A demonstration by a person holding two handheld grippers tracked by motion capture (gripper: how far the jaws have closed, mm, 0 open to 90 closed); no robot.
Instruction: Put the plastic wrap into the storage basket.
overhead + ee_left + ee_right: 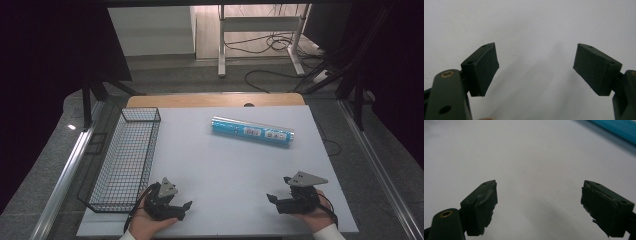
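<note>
Blue tube (252, 131) lies well beyond both tools, left (187, 205) and right (270, 198), each open and empty.

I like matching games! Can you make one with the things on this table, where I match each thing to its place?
Things:
1. wire basket
2. blue tube
3. left tongs
4. right tongs

Places:
a. near right edge of the table, open
b. lying across the far middle
c. along the left edge
d. near edge, beside the basket, open

Pairs: 1-c, 2-b, 3-d, 4-a
</note>
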